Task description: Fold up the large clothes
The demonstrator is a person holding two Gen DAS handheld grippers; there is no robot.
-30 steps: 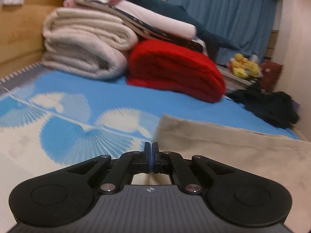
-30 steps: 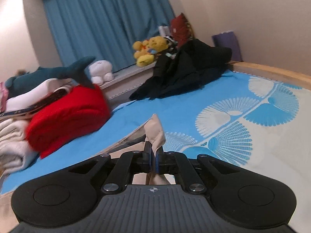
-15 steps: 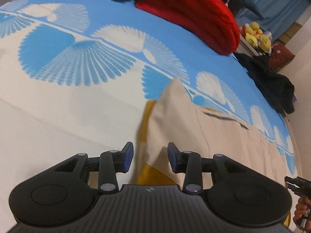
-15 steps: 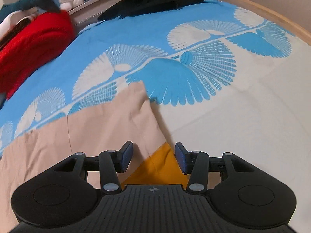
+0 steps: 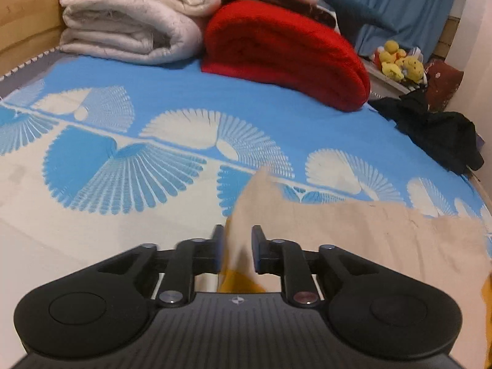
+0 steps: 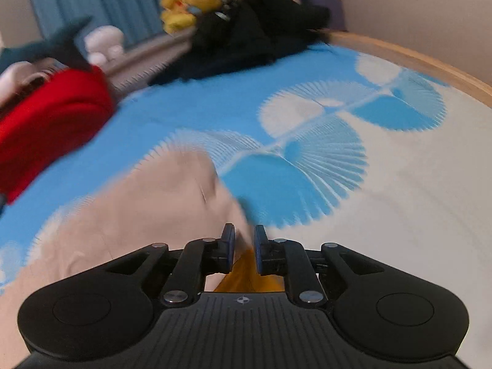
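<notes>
A large beige garment [image 5: 353,233] with a mustard-yellow layer [image 5: 233,281] under it lies flat on the blue-and-cream bed cover [image 5: 123,166]. A raised fold at its left corner stands between the jaws of my left gripper [image 5: 236,240]. Those jaws are closing, with a little gap still showing beside the cloth. In the blurred right wrist view the garment [image 6: 147,203] spreads to the left. Its right corner and the yellow layer [image 6: 246,273] sit between the closing jaws of my right gripper [image 6: 244,240], and the pads do not visibly press on the cloth.
A folded white quilt [image 5: 132,21] and a red blanket [image 5: 286,52] are stacked at the far side of the bed. Black clothes [image 5: 439,135] are heaped near yellow plush toys [image 5: 399,64]. A wooden bed rim [image 6: 415,58] curves along the right. Blue curtains hang behind.
Both grippers, shut on the cloth corners a second ago, opened wide and let the garment lie on the bed. Now their jaws stand narrower around its edge and both views have tilted back up.
</notes>
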